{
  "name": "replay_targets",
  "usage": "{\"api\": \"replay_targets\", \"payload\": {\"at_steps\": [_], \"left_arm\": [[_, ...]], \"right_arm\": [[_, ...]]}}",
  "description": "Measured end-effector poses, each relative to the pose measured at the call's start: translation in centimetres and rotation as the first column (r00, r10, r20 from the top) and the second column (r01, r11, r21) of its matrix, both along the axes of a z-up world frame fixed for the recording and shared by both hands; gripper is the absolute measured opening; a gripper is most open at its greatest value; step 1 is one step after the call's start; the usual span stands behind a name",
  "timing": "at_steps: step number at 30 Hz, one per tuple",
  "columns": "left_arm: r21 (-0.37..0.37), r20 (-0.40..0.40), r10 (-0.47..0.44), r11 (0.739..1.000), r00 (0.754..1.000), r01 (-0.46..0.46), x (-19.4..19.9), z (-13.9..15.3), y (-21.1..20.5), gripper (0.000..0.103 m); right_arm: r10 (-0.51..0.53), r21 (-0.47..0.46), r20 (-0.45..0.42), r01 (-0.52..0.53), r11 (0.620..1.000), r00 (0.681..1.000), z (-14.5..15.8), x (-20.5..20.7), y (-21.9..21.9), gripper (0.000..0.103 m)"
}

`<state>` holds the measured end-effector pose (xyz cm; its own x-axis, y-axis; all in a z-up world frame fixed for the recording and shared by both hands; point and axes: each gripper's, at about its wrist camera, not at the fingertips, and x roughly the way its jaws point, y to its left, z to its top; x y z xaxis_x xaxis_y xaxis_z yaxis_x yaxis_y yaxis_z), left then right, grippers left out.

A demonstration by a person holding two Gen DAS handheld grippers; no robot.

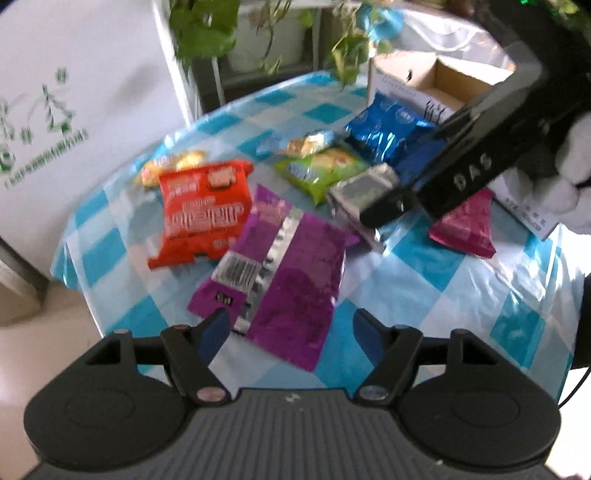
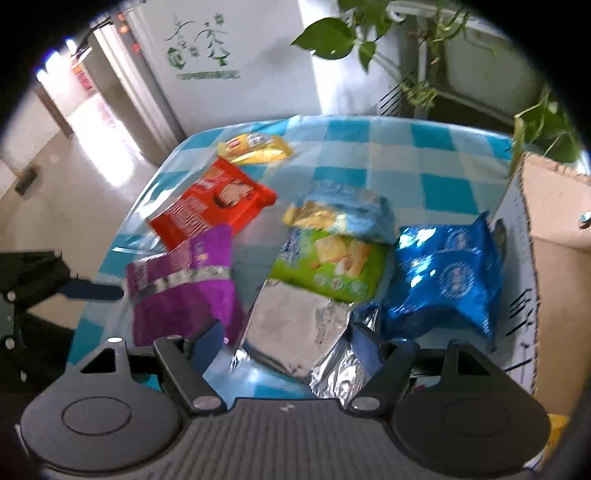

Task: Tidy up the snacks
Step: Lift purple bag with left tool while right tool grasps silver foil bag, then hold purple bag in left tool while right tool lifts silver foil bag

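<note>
Snack packets lie on a blue-checked table (image 1: 424, 288). My left gripper (image 1: 290, 332) is open, its jaws either side of the near end of a purple packet (image 1: 284, 269). My right gripper (image 2: 288, 339) is open around a silver foil packet (image 2: 295, 325); in the left wrist view it (image 1: 384, 210) reaches over that silver packet (image 1: 362, 188). Also there are a red packet (image 1: 203, 210), a green packet (image 2: 332, 262), a blue packet (image 2: 447, 273), a pink packet (image 1: 469, 225), a yellow packet (image 2: 255, 147) and a light blue packet (image 2: 343, 210).
An open cardboard box (image 1: 439, 81) stands at the table's far right, also in the right wrist view (image 2: 554, 229). Plant leaves (image 1: 207, 33) hang behind the table. A white panel with green print (image 1: 74, 110) stands at the left. The floor (image 2: 74, 177) lies beyond the table's left edge.
</note>
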<state>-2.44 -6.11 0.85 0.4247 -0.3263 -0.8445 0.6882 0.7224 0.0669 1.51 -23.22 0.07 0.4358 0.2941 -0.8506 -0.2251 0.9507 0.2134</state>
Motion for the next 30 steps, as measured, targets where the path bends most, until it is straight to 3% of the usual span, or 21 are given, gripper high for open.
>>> {"api": "replay_targets", "payload": {"at_steps": [6, 8, 12, 19, 23, 27, 30], "left_arm": [[-0.052, 0.027, -0.014, 0.999, 1.0, 0.016, 0.2, 0.5, 0.1, 0.077], [-0.024, 0.061, -0.036, 0.999, 0.997, 0.037, 0.4, 0.1, -0.5, 0.077], [0.024, 0.106, -0.11, 0.994, 0.988, 0.108, 0.5, -0.7, -1.8, 0.077], [0.06, 0.121, -0.14, 0.989, 0.983, 0.133, 1.5, -2.2, -3.1, 0.076], [0.048, 0.127, -0.155, 0.988, 0.98, 0.15, 0.7, -2.1, -3.2, 0.069], [-0.02, 0.052, -0.038, 0.999, 0.998, 0.039, 0.7, -1.5, -2.1, 0.067], [-0.05, 0.028, 0.047, 0.998, 0.998, -0.046, 0.4, -1.4, -1.0, 0.067]], "right_arm": [[0.057, 0.105, -0.063, -0.05, 0.993, 0.996, -0.1, -1.3, -0.4, 0.082], [0.084, 0.081, -0.043, -0.08, 0.994, 0.996, 0.3, -1.8, -0.1, 0.082], [0.107, -0.053, 0.018, -0.106, 0.993, 0.994, 1.0, -1.7, 0.2, 0.082], [0.014, 0.03, 0.027, -0.015, 0.999, 1.0, 1.4, -0.6, -0.9, 0.082], [0.013, 0.029, 0.035, -0.014, 0.999, 0.999, 1.4, -0.2, -1.0, 0.081], [0.051, -0.01, 0.04, -0.05, 0.999, 0.998, 0.8, 0.1, -0.3, 0.077], [0.067, -0.018, 0.054, -0.066, 0.998, 0.996, 0.6, 0.4, 0.0, 0.071]]}}
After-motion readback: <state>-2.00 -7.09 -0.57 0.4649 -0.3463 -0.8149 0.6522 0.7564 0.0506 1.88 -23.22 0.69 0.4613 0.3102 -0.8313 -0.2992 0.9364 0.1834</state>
